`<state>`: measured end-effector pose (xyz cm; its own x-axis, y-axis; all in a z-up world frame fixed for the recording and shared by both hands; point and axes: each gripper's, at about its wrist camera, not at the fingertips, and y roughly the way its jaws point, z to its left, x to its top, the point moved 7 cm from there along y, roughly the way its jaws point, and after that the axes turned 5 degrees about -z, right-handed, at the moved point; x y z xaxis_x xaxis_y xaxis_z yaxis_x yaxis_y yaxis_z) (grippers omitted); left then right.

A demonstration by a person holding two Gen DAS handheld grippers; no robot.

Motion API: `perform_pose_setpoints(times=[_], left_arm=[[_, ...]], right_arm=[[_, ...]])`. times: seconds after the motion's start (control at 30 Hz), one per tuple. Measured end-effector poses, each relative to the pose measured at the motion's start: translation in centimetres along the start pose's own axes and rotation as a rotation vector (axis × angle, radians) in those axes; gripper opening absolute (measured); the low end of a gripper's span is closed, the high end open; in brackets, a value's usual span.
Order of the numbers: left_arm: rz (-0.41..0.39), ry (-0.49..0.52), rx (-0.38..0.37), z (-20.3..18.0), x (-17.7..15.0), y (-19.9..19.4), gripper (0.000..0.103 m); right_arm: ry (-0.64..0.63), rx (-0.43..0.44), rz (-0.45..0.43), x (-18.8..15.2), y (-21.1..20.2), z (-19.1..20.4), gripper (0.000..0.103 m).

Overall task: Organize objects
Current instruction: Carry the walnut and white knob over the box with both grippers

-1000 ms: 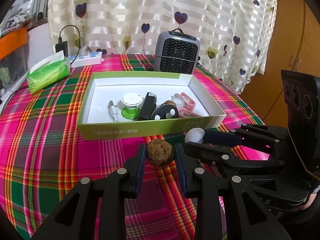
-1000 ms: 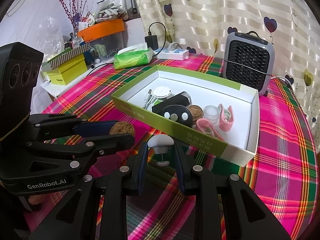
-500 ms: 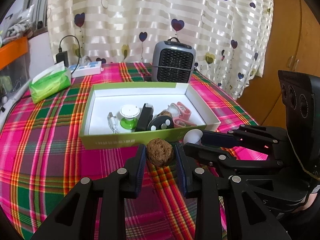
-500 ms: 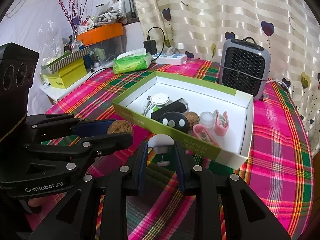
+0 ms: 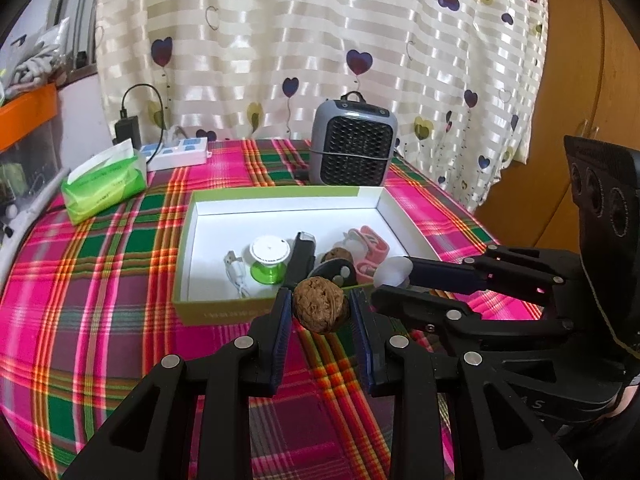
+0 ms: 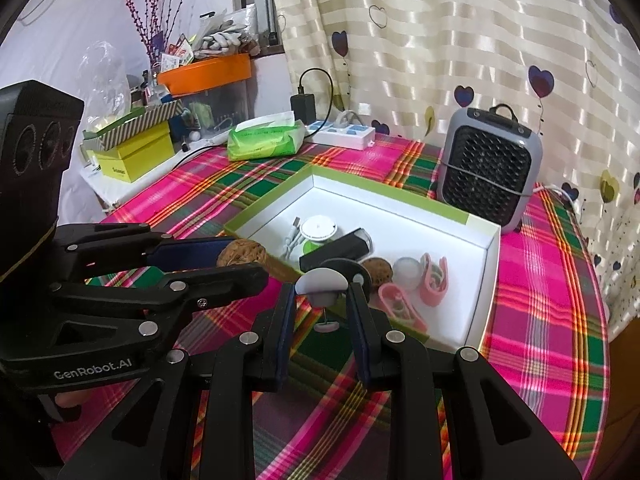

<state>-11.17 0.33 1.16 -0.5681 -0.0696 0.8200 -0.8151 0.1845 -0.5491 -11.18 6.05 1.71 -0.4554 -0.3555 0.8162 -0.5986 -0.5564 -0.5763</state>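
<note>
While both tools hang over the plaid table [image 5: 100, 320], the left hand-held gripper [image 5: 320, 312] at lower centre of its view clamps a brown walnut [image 5: 319, 304] between its blue pads, just short of the near wall of the green-edged box [image 5: 224, 312]. Right hand-held gripper [image 6: 322, 300], lower centre of its own view, pinches a small white mushroom-shaped piece [image 6: 322, 285] by its cap, above the box's near corner; from the left view the same piece shows at centre right. Inside the box: white-and-green reel [image 5: 269, 258], white cable plug [image 5: 236, 272], black stick [image 5: 303, 256], second walnut [image 6: 378, 272], pink clips [image 6: 432, 280]. Grey heater [image 5: 354, 146] stands behind the box; green tissue pack [image 5: 104, 186] at left, power strip [image 5: 178, 154] beyond it
</note>
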Motion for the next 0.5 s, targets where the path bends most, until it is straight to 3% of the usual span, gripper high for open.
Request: perform_pose_setpoints(times=[0.5], left_arm=[[-0.011, -0.046, 0.062, 3.8, 1.5, 0.9, 0.027]], right_arm=[[0.01, -0.029, 0.001, 0.7, 0.7, -2.4, 0.027]])
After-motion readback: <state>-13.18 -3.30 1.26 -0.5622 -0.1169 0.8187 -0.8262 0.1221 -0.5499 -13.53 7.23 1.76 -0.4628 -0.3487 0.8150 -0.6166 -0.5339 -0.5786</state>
